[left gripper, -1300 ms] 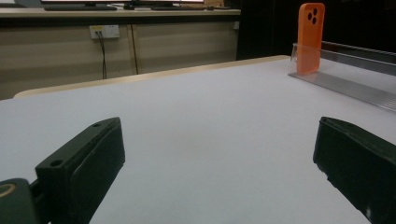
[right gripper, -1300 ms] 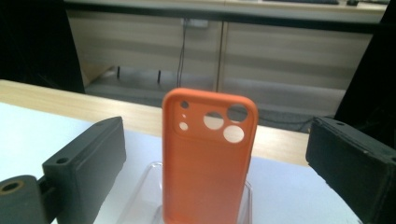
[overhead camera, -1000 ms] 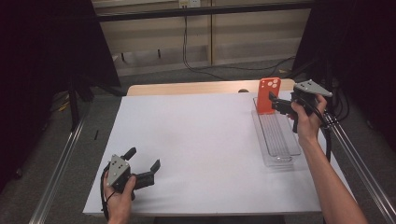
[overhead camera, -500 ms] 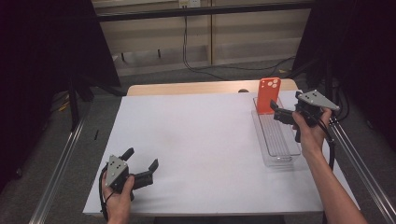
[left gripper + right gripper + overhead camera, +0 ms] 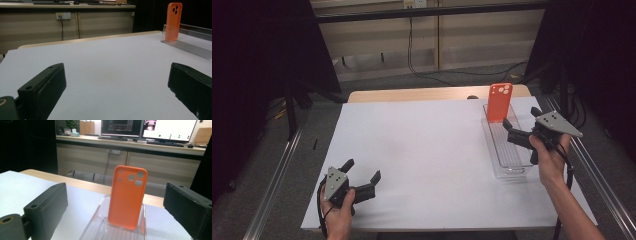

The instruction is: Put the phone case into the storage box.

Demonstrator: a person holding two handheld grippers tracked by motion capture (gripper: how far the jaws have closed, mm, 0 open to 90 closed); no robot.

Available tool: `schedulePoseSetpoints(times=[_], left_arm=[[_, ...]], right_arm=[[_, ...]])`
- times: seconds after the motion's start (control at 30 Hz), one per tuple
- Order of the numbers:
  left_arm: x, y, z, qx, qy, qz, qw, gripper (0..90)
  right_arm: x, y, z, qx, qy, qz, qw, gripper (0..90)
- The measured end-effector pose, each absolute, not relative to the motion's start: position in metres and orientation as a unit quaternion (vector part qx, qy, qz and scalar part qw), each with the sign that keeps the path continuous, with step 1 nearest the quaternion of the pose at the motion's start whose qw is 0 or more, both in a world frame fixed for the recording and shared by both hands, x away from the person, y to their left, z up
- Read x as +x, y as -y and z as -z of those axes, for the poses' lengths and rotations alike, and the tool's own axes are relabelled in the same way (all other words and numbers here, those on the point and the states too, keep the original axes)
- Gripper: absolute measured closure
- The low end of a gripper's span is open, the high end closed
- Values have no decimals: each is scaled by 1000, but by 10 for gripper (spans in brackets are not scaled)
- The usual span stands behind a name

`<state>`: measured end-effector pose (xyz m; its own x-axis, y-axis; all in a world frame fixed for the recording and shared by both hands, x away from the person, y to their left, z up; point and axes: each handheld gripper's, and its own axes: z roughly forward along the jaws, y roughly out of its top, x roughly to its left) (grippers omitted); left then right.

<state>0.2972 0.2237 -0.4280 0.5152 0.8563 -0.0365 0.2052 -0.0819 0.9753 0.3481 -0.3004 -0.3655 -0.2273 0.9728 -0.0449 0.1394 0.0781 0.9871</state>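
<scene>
Orange phone case [image 5: 500, 102] stands upright at the far end of the clear ribbed tray [image 5: 512, 162], camera cutouts at its top, its back toward you. Its lower edge sits inside the tray, against the tray's far wall. Tray lies lengthwise along the right edge of the white tabletop [image 5: 427, 150], its far end near the far right corner.

Your right gripper [image 5: 518, 126] hovers over the tray's middle stretch, aimed at the case but apart from it; jaws spread wide, nothing between them. In the right gripper view the case [image 5: 127, 197] stands centred between the two black jaws, farther off, with the tray [image 5: 96, 226] running toward it.

Your left gripper [image 5: 361, 176] rests low near the near left corner of the tabletop, well apart from tray and case; jaws parted and empty. In the left gripper view the case [image 5: 174, 22] shows far off at upper right, bare white tabletop [image 5: 107, 72] between the jaws.
</scene>
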Motion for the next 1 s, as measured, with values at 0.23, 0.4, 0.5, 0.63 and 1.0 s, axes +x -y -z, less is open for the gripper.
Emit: schedulePoseSetpoints(times=[0.23,0.4,0.5,0.63,1.0], left_arm=[[294,-221,426,668,-387,-296,563,20],[290,-220,425,669,-386,-296,562,17],[290,-221,425,665,-390,-298,563,18],[288,-222,424,661,-394,-300,564,17],[286,-223,426,664,-399,-297,559,18]], right_arm=[[330,300,371,454,-605,-504,417,45],[318,298,376,447,-612,-504,413,44],[310,297,378,447,-610,-508,412,44],[299,297,386,446,-610,-505,417,44],[274,297,402,457,-604,-515,402,44]])
